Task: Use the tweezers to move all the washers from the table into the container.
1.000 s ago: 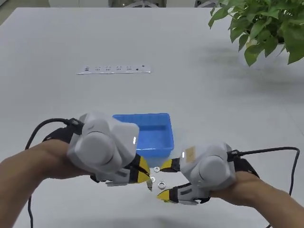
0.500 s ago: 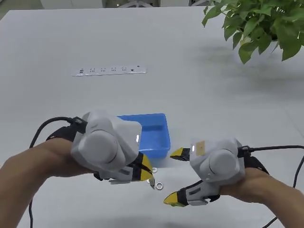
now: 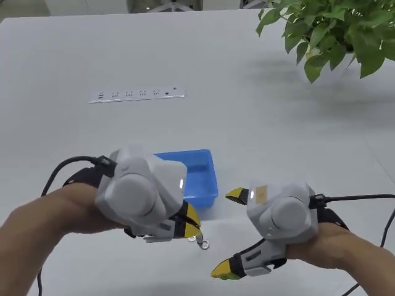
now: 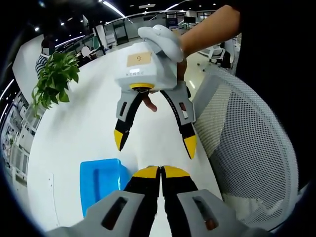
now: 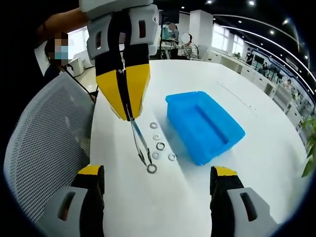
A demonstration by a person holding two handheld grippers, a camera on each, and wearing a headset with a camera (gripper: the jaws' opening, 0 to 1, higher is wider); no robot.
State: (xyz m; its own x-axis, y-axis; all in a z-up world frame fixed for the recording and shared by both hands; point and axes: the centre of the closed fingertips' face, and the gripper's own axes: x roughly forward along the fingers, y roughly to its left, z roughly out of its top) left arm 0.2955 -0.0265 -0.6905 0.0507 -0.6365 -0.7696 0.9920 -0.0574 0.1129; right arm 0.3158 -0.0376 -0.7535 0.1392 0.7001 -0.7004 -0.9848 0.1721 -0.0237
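While the left gripper is clamping the tweezers, their tips are touching a light, probably slippery washer at lower centre, best pinched across its rim; the right gripper is gaping wide.

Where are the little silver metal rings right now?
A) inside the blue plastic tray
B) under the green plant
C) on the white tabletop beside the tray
C: the small silver washers lie on the white table beside the blue plastic container, whose floor looks bare.
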